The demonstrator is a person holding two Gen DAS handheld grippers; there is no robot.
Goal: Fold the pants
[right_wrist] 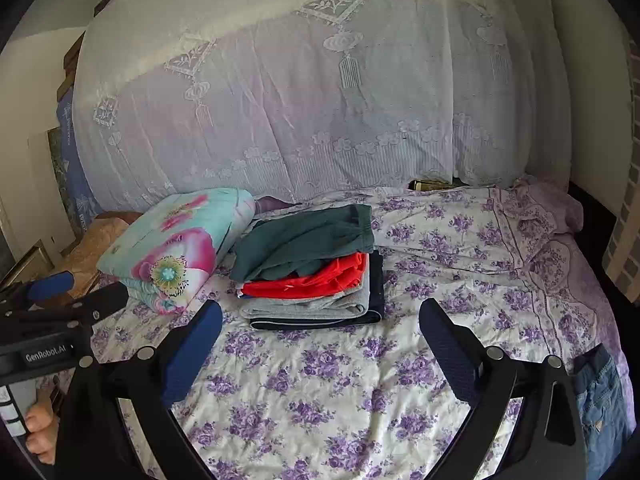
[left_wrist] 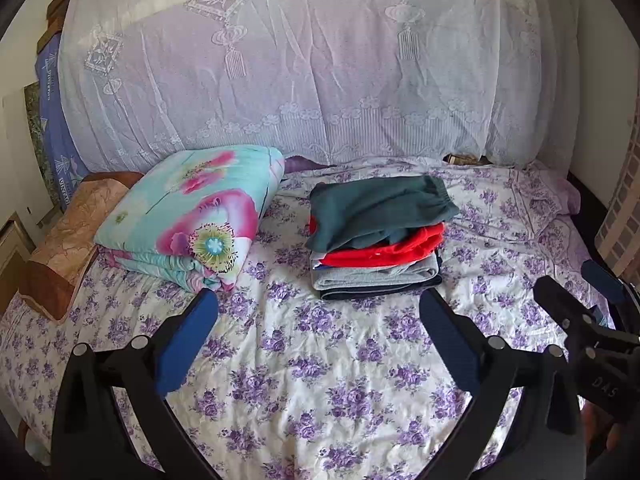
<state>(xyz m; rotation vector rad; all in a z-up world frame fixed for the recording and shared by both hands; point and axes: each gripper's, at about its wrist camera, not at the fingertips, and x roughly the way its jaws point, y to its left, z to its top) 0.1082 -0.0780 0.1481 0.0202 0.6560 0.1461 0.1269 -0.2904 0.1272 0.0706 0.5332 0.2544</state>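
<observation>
My left gripper [left_wrist: 318, 326] and my right gripper [right_wrist: 320, 332] both hang released and empty over the bed [left_wrist: 320, 380], just short of the stack of folded clothes [left_wrist: 378, 240]. The dark green pants [left_wrist: 376, 208] lie folded on top, waistband bunched, above one red, one grey and one navy piece; lower layers show edges only. Right of the stack, jeans [right_wrist: 600, 396] are cut off. Left of it sits one floral quilt [left_wrist: 188, 216].
</observation>
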